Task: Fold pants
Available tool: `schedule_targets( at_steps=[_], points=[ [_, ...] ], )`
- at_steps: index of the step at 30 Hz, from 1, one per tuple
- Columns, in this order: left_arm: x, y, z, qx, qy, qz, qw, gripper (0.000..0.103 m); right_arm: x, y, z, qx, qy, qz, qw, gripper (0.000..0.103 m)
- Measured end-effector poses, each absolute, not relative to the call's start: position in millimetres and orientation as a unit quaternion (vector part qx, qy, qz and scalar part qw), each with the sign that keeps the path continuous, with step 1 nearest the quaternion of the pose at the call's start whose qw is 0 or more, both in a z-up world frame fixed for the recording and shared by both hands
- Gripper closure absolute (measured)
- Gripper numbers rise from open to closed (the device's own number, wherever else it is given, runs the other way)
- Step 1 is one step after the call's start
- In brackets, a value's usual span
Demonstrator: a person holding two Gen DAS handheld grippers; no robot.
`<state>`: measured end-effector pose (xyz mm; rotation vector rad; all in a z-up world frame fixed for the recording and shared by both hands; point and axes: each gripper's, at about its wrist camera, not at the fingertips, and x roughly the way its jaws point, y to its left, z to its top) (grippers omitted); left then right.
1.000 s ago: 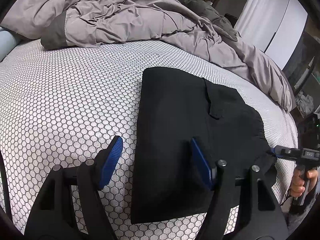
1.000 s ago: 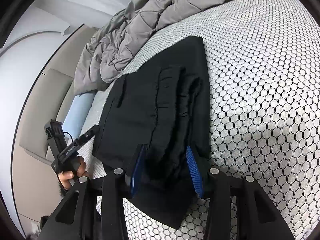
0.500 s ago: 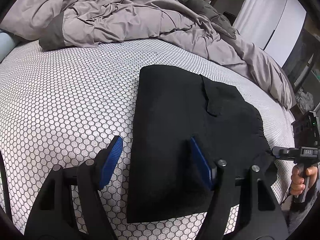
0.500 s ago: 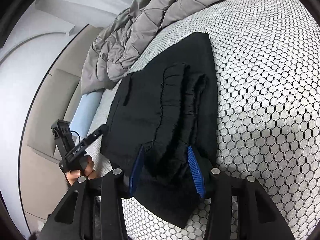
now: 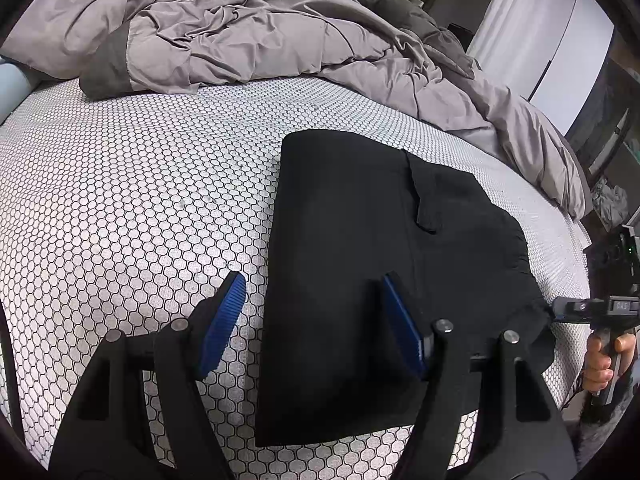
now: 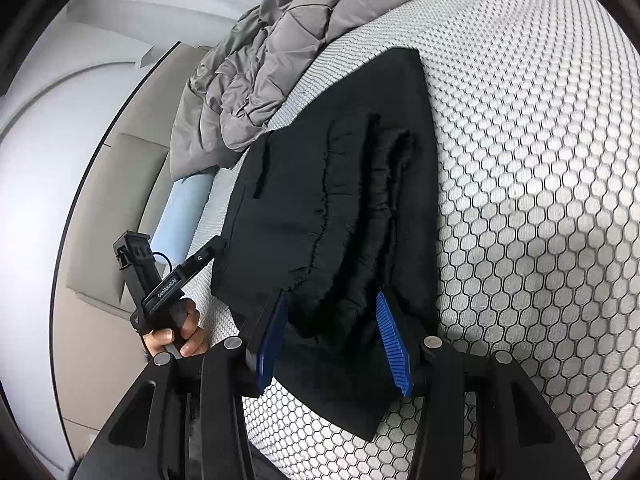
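The black pants (image 5: pixel 360 264) lie folded into a flat rectangle on the honeycomb-patterned bed sheet (image 5: pixel 132 200). In the right wrist view the pants (image 6: pixel 320 200) show their gathered waistband toward me. My left gripper (image 5: pixel 312 316) is open, hovering over the near left edge of the pants, one blue pad over the sheet, the other over the cloth. My right gripper (image 6: pixel 332 336) is open, its blue pads straddling the bunched waistband end without pinching it. The right gripper also shows at the far right of the left wrist view (image 5: pixel 592 308); the left gripper shows in the right wrist view (image 6: pixel 172 280).
A rumpled grey duvet (image 5: pixel 248 36) is piled along the far side of the bed and down its right edge. A light blue pillow (image 6: pixel 184 216) lies by the beige headboard (image 6: pixel 112 216). White curtains (image 5: pixel 532 32) hang beyond the bed.
The right gripper has opened a little and drawn back along the waistband end. The left gripper has shifted slightly; the pants' near edge now lies flatter. The pants stay on the sheet.
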<state>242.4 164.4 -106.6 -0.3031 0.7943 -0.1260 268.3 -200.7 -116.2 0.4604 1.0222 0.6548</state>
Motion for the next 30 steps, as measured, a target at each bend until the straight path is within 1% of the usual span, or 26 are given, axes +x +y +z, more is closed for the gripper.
schedule_targets(
  at_steps=[5, 10, 14, 16, 17, 18, 21, 24, 26, 27, 30],
  points=[
    [243, 161, -108, -0.146, 0.388, -0.06, 0.908, 0.037, 264, -193, -103, 0.225, 0.445, 0.339, 0.798, 0.056],
    [243, 160, -109, -0.146, 0.388, -0.061, 0.908, 0.037, 275, -175, -124, 0.215, 0.484, 0.336, 0.779, 0.056],
    [242, 159, -109, -0.148, 0.387, -0.059, 0.908, 0.037, 285, -179, -132, 0.261, 0.478, 0.343, 0.765, 0.056],
    [242, 161, -108, -0.151, 0.385, -0.057, 0.909, 0.037, 284, -180, -130, 0.261, 0.471, 0.33, 0.775, 0.071],
    [241, 163, -107, -0.152, 0.383, -0.056, 0.909, 0.037, 280, -179, -126, 0.251, 0.462, 0.327, 0.785, 0.081],
    [241, 164, -105, -0.154, 0.381, -0.055, 0.91, 0.037, 274, -177, -118, 0.242, 0.45, 0.326, 0.796, 0.084],
    [240, 170, -103, -0.16, 0.378, -0.055, 0.91, 0.037, 244, -167, -80, 0.206, 0.403, 0.354, 0.818, 0.086],
    [240, 174, -104, -0.161, 0.38, -0.053, 0.909, 0.037, 218, -160, -68, 0.187, 0.397, 0.362, 0.822, 0.087],
    [240, 176, -107, -0.162, 0.386, -0.051, 0.907, 0.037, 214, -161, -78, 0.169, 0.405, 0.343, 0.83, 0.087],
    [241, 178, -109, -0.165, 0.391, -0.054, 0.904, 0.037, 218, -161, -90, 0.154, 0.422, 0.315, 0.836, 0.086],
    [244, 182, -116, -0.194, 0.399, -0.075, 0.893, 0.037, 238, -176, -127, 0.182, 0.477, 0.288, 0.81, 0.085]
  ],
)
